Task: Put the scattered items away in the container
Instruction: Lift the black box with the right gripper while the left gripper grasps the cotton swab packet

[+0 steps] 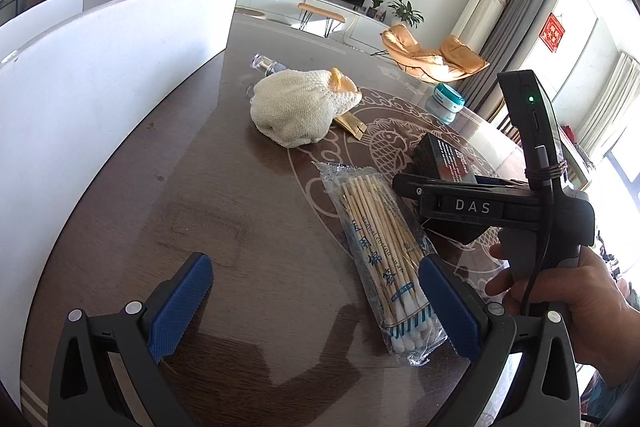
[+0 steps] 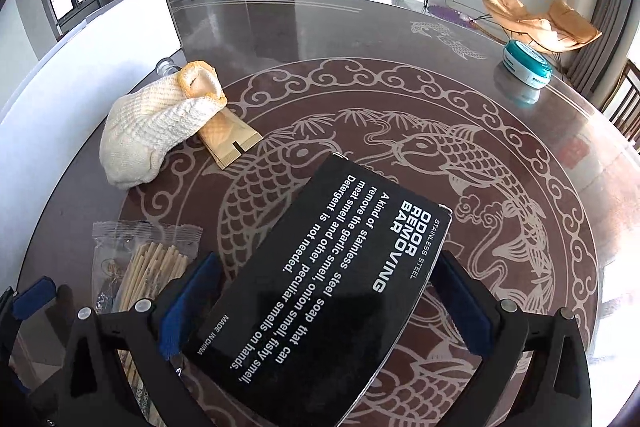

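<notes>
Right wrist view: right gripper (image 2: 320, 311) clamps the black soap box (image 2: 320, 291), long axis running forward between its fingers; left gripper (image 1: 316, 307) gapes empty, cotton-swab pack (image 1: 380, 259) touching its right finger.

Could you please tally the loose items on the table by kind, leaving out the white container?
Black soap box, between the right tongs: 1
Cotton swab pack: 1
Knitted cream glove: 1
Tan cardboard packet under the glove: 1
Teal-and-white round tub: 1
Clear bottle behind the glove: 1
Total: 6
</notes>
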Demonstrator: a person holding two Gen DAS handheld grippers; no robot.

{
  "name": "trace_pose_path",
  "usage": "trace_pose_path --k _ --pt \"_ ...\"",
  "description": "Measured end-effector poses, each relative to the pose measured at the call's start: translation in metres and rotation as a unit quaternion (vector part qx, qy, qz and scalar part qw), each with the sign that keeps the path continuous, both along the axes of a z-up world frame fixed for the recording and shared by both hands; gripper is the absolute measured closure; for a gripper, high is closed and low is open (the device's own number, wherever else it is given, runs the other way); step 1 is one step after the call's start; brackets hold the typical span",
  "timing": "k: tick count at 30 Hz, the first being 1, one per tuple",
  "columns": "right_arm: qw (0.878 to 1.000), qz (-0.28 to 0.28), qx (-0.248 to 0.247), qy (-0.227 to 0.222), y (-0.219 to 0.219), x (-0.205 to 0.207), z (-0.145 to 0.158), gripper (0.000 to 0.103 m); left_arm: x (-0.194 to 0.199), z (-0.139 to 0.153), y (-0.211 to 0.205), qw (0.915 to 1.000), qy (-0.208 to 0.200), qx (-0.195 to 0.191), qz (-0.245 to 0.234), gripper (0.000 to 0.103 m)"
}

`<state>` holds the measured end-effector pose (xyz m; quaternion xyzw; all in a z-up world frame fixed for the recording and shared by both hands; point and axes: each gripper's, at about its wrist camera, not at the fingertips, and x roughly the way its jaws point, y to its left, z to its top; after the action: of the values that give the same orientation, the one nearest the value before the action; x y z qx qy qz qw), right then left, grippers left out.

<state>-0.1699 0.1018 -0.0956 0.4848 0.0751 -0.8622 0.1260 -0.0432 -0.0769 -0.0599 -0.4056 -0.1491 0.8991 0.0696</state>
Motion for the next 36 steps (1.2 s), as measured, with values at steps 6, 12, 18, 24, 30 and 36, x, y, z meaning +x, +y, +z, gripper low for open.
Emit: trace_pose_path --k 6,12,18,24,30,36 --pt "0.999 0.033 -0.001 0.006 0.007 -0.001 -0.001 0.000 0.000 0.000 0.000 1.0000 0.001 0.002 0.000 0.000" --pt "1.000 -0.010 -0.006 0.021 0.035 -0.005 -0.001 0.000 0.000 0.000 0.001 1.0000 0.000 -0.001 0.000 0.000" --pt "1.000 -0.010 0.000 0.006 0.036 -0.010 0.001 0.000 0.000 0.000 0.001 1.0000 0.000 -0.001 0.000 0.000" --pt "1.000 0.002 -0.004 0.015 0.036 -0.006 0.002 0.002 0.000 0.000 0.001 1.0000 0.000 0.001 0.000 0.000" --pt "0.998 0.051 -0.008 0.031 0.021 0.010 0.009 0.043 0.001 0.000 0.001 1.0000 0.001 0.002 0.000 0.000" --pt "0.995 0.089 -0.016 0.032 0.006 0.037 0.009 0.043 0.006 0.001 -0.004 0.9998 0.006 0.021 0.000 0.000"
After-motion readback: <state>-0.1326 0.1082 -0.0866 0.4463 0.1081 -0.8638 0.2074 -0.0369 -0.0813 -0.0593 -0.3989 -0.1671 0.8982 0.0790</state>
